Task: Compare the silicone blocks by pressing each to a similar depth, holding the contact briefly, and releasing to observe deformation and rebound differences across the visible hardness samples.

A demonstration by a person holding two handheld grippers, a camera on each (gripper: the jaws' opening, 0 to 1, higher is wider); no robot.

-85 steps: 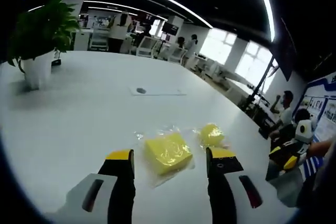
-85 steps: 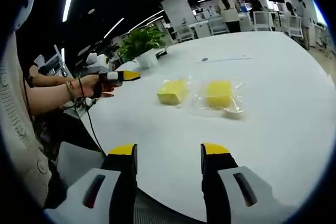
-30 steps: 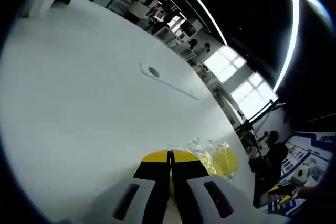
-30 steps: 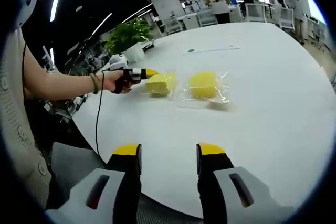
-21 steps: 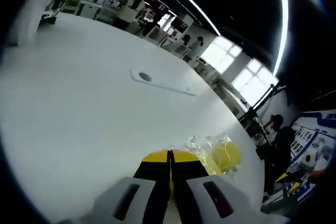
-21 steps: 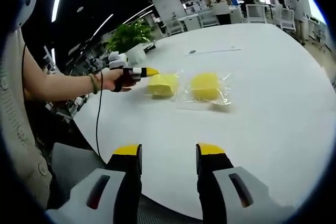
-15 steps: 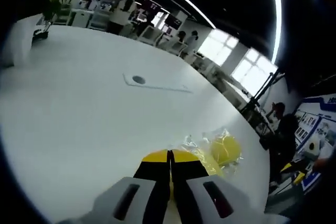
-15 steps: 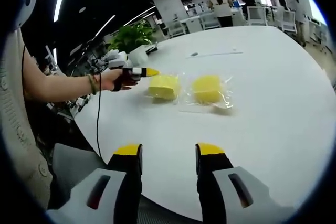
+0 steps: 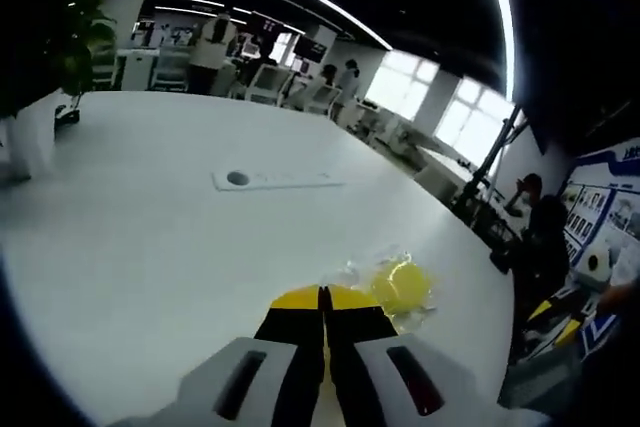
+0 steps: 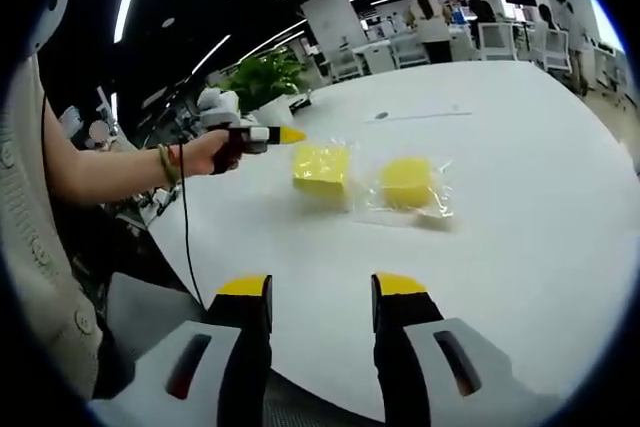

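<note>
Left claw (image 10: 291, 134) closed, just beside bagged square block (image 10: 321, 167), apart.

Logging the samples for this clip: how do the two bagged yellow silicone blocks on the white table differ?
In the right gripper view, the squarer yellow silicone block has flat faces and sharp edges; the rounder yellow silicone block looks softer-cornered. The squarer one lies nearer the left gripper, which hovers beside it; the rounder one lies farther off. Both are yellow, in clear plastic bags, on the white table.

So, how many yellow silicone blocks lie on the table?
2, both in clear bags: a square block near the left gripper, and a rounder block beside it. None seems hidden.
</note>
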